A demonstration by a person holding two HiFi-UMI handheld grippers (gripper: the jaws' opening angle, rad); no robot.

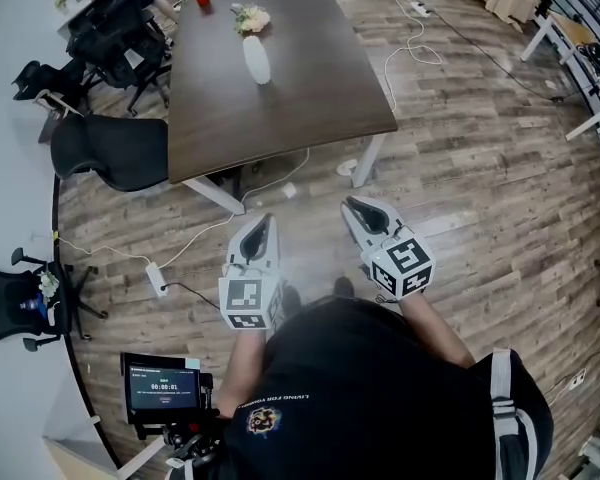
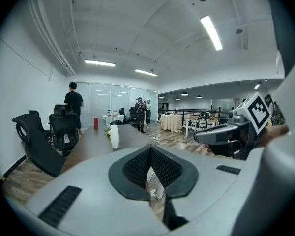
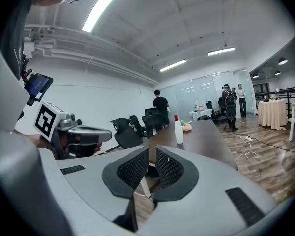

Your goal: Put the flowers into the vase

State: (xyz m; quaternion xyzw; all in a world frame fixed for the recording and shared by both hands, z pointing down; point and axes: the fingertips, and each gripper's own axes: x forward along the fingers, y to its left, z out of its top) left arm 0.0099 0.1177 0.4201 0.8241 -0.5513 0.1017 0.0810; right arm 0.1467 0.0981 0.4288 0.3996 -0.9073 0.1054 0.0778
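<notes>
Both pairs are shut and empty: my left fingers and right fingers hang at lower centre, above the floor. The flowers lie on the desk at upper centre, just above the white vase and well apart from me. I judge nothing is begun; next I approach, open, and grasp the flowers.

**An open-plan office**

I am standing in a big, open office. A long dark worktop sits in the middle like a meeting table, with black mesh swivel chairs along one side. The floor is wood plank, crossed by white cables and a power strip. Strip lights line the white ceiling. Glass partitions close the far end, near cloth-draped tables and standing people.
</notes>
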